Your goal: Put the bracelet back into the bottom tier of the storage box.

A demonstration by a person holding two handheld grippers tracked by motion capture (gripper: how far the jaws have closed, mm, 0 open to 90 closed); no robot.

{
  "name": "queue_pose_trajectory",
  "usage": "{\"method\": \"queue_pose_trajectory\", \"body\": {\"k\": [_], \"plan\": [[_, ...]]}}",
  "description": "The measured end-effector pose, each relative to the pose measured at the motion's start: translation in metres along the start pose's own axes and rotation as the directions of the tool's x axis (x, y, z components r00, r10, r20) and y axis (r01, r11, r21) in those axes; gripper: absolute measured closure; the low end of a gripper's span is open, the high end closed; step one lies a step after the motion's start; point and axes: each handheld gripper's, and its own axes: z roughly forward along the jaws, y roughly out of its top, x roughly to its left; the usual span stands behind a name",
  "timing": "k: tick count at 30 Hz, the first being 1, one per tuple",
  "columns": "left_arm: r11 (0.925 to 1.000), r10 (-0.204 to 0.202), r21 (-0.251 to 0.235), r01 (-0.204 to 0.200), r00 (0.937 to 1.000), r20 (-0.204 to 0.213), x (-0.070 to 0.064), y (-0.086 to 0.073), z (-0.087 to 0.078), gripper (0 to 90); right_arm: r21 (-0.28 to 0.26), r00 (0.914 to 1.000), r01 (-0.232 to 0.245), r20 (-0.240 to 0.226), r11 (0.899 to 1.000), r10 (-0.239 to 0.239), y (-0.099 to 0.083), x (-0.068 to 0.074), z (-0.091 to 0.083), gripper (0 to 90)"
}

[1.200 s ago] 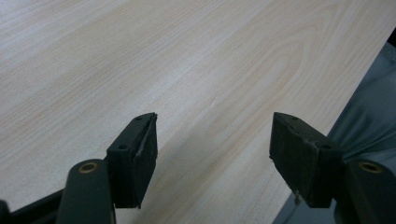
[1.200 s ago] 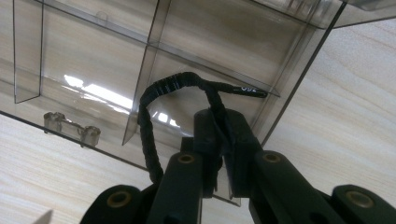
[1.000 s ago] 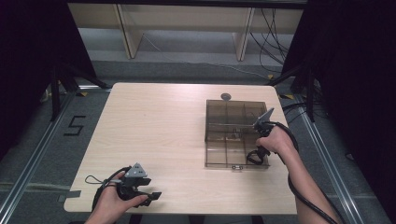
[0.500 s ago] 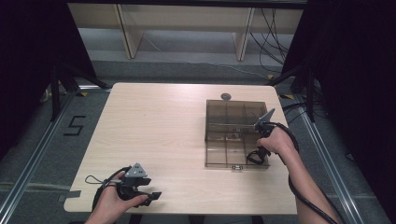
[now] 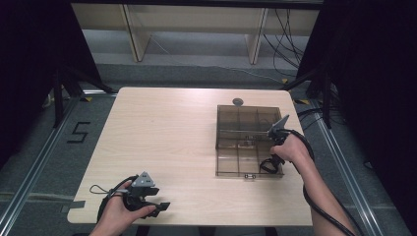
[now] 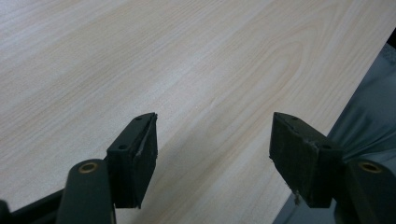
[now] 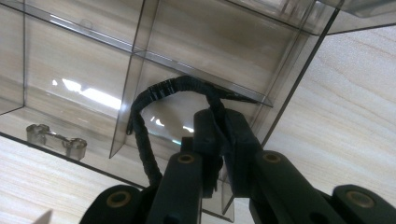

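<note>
right hand-held gripper (image 5: 273, 162) sits lower and nearer the desk's front edge than a second ago, now over the near-right compartment of the clear divided box (image 5: 248, 114), at about 4 o'clock on the desk (image 5: 167, 132). the right hand (image 5: 290, 150) has dropped with it. judgement: the carry is over and this is the placing step, the item going down into that corner cell.

right gripper view: jaws pressed together on a black hair tie (image 7: 161, 100), pinched at one side of its loop. the loop stands up and arcs toward 11 o'clock, inside the compartment walls; whether its lower end touches the floor of the cell cannot be told.

the hair tie: thin, black, ribbed or wound texture, limp but keeps a rounded arch. looks light and springy, so it could cling to a pad on release.

box: smoky transparent plastic, grid of cells, small clear latch (image 7: 56, 137) on its near wall.

left hand-held gripper (image 5: 160, 206) at 7 o'clock near the desk's front edge, unchanged from the earlier pictures; left gripper view has its jaws wide apart over bare wood, nothing between them.
</note>
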Motion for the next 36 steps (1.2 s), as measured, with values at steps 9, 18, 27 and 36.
{"method": "queue_pose_trajectory", "body": {"k": [9, 18, 27, 36], "plan": [[1.0000, -0.006, -0.007, 0.006, 1.0000, 0.000, 0.000, 0.000, 0.000, 32.4, -0.016, 0.9999, -0.003, 0.013, 1.000, 0.003, 0.000, 0.001, 0.003, 83.9], [1.0000, 0.000, -0.001, 0.000, 1.0000, 0.000, 0.000, 0.000, 0.000, 32.4, -0.026, 0.9998, -0.010, 0.016, 1.000, 0.011, -0.003, 0.004, -0.008, 81.2], [1.0000, 0.000, -0.001, 0.000, 1.0000, 0.000, 0.000, 0.000, 0.000, 32.4, -0.059, 0.9990, 0.014, 0.044, 0.998, -0.011, -0.012, 0.010, -0.020, 84.5], [1.0000, -0.002, -0.003, 0.002, 1.0000, -0.005, 0.000, 0.000, 0.000, 32.4, -0.037, 0.9986, 0.049, 0.020, 0.998, -0.048, -0.023, 0.017, -0.018, 88.9]]}}
